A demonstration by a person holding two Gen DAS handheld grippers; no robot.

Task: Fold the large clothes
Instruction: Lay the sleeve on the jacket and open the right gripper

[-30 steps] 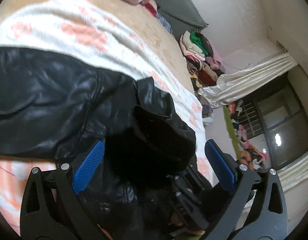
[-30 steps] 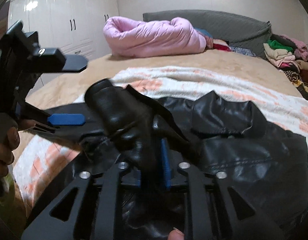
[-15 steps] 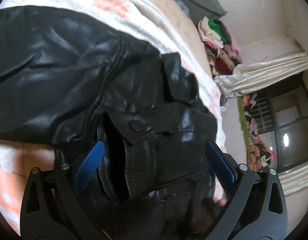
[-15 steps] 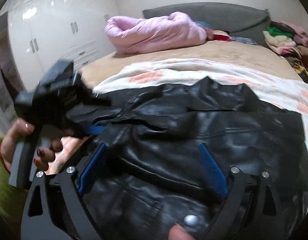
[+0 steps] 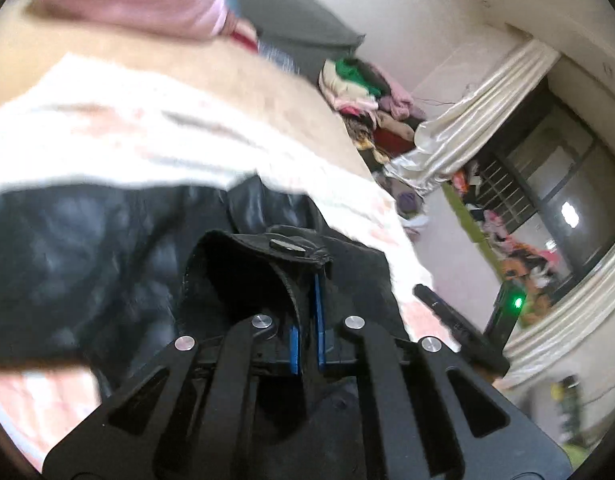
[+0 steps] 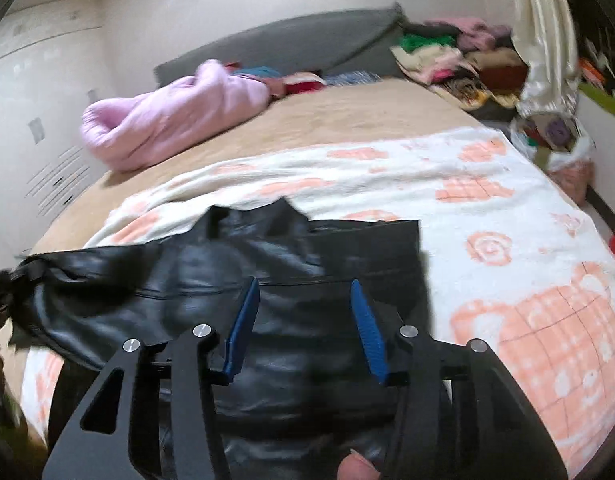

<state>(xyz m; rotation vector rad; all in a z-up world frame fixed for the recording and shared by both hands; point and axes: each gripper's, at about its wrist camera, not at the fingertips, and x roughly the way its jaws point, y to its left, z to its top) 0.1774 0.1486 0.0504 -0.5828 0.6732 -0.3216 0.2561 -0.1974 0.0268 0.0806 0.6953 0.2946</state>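
Note:
A black leather jacket (image 6: 179,280) lies spread on a white blanket with orange prints (image 6: 507,240) across the bed. My left gripper (image 5: 307,312) is shut on a jacket flap (image 5: 267,256) that carries a metal snap, and holds it raised off the rest of the jacket (image 5: 87,260). In the right wrist view my right gripper (image 6: 303,282) hangs over the jacket's right half. Its jaws are closing, with leather showing between the blue pads (image 6: 243,320), which do not press on it. The jacket's left end is pulled up at the frame's left edge.
A rolled pink quilt (image 6: 167,128) lies at the far side of the beige bed (image 6: 347,120) by a grey headboard (image 6: 287,44). A clothes pile (image 6: 447,52) and a cream curtain (image 6: 543,32) stand at the right. The bed's right edge drops off near bags (image 6: 567,152).
My left gripper went from wide open to shut on the snap flap and lifted it. My right gripper let go of the bunched sleeve, swung right over the jacket, and its jaws narrowed.

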